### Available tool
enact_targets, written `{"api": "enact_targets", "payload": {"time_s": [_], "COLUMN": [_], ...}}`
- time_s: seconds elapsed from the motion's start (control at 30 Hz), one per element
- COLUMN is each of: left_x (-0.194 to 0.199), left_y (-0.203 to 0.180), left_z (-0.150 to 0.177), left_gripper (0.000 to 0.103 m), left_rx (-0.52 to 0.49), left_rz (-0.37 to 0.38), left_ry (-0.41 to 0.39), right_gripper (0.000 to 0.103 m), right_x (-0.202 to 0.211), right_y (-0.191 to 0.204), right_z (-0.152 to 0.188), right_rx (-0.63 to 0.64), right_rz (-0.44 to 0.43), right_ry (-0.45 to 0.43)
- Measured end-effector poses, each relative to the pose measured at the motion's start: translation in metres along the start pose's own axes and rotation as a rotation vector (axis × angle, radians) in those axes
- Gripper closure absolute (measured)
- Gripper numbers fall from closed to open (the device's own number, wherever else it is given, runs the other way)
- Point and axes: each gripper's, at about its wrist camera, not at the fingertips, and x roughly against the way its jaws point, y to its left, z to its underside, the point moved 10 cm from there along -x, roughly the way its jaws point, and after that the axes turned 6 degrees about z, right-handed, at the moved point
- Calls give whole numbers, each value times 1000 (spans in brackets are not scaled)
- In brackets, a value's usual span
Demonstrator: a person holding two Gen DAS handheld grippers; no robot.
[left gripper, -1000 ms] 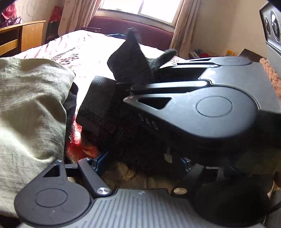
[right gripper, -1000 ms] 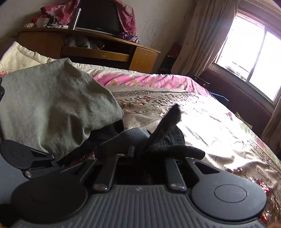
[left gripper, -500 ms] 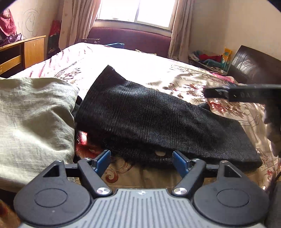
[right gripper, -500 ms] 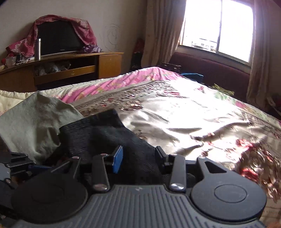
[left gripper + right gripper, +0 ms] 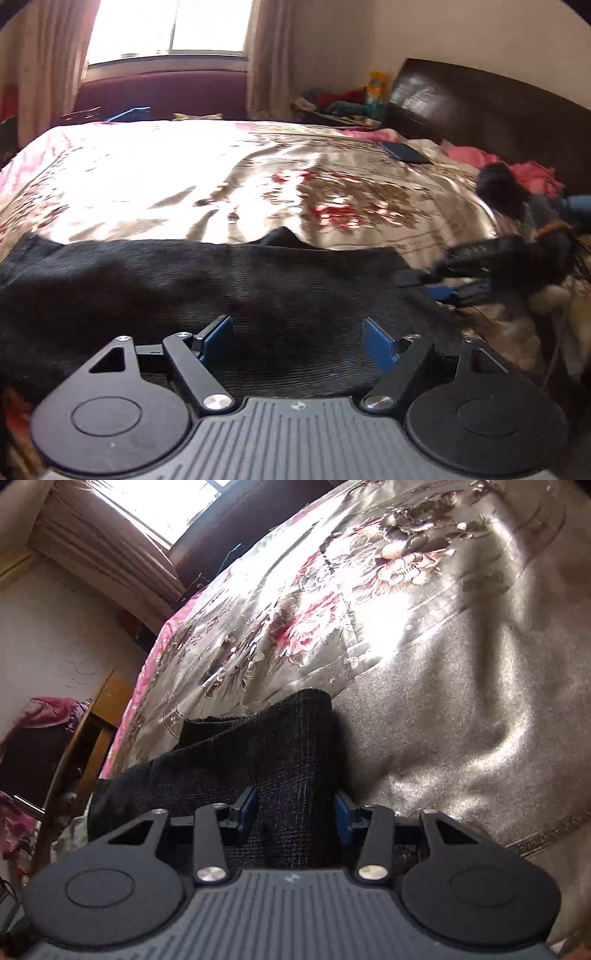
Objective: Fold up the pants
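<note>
Here the black pants (image 5: 229, 291) lie stretched flat as a long dark band across the lower middle of the left wrist view, on the shiny floral bedspread (image 5: 236, 184) of the bed. The left tongs (image 5: 297, 341) sit at the bottom centre of that view with their blue pads (image 5: 218, 338) set wide apart above the near edge of the fabric, and nothing is pinched between them.

At the right edge of the same view the right tongs (image 5: 439, 286) appear sideways and blurred, beside the right end of the pants. In the right wrist view the whole room is strongly tilted, with the window at the upper left and the bedspread (image 5: 461, 701) filling the right side. There the right tongs (image 5: 295, 812) sit at the lower centre, and a folded end of the pants (image 5: 284, 760) runs up between the two blue pads (image 5: 248, 808). Their jaws have just been opening. The cloth fills most of the gap between them, its right edge close beside the right pad, but the pads do not visibly squeeze it.

A dark wooden headboard (image 5: 480, 107) stands at the upper right of the left wrist view, with pink cloth (image 5: 465, 155) below it and a dark flat object (image 5: 404, 152) lying on the bedspread nearby. A wooden cabinet (image 5: 92, 731) shows at the left edge of the right wrist view.
</note>
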Motion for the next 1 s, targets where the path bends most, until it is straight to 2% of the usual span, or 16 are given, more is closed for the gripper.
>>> {"api": "enact_targets", "payload": {"time_s": [0.07,0.17,0.3,0.37,0.4,0.43,0.47,0.5,0.53,0.57,0.63,0.67,0.8,0.9,1.0], "left_x": [-11,-33,-59,-71,-77,-84,-89,-93,-95,-95,-98,-100,-114,-125,-123], "left_y": [-33,-88,-131,-141,-143,-145,-144,-143,-143,-143,-151,-157,-192,-225,-246], "left_z": [-1,11,28,34,36,39,42,42,39,35,26,22,12,4,-6], "left_gripper": [14,13,12,12,11,9,10,16,23,25,43,45,49,49,47], "left_rx": [-78,-210,-365,-459,-491,-503,-492,-448,-398,-372,-359,-359,-313,-296,-300], "left_rz": [42,101,69,19,4,-3,-3,10,29,37,54,69,187,290,353], "left_ry": [23,77,105,104,105,115,129,151,166,173,182,186,180,168,132], "right_gripper": [60,59,58,59,61,77,88,94,94,95,96,96,96,97,97], "right_x": [-8,-21,-27,-24,-25,-29,-35,-38,-37,-34,-24,-18,12,33,55], "right_y": [-4,6,8,8,6,2,-1,-4,-5,-5,-5,-6,-27,-65,-105], "right_z": [-13,-23,-23,-21,-21,-20,-17,-16,-17,-18,-22,-23,-34,-52,-67], "right_rx": [-47,-11,37,50,32,3,-34,-68,-86,-104,-120,-117,-83,-122,-146], "right_rz": [-78,-153,-202,-228,-228,-212,-202,-205,-216,-235,-276,-286,-255,-166,-66], "right_ry": [3,64,118,128,127,135,160,167,165,160,142,136,101,47,-2]}}
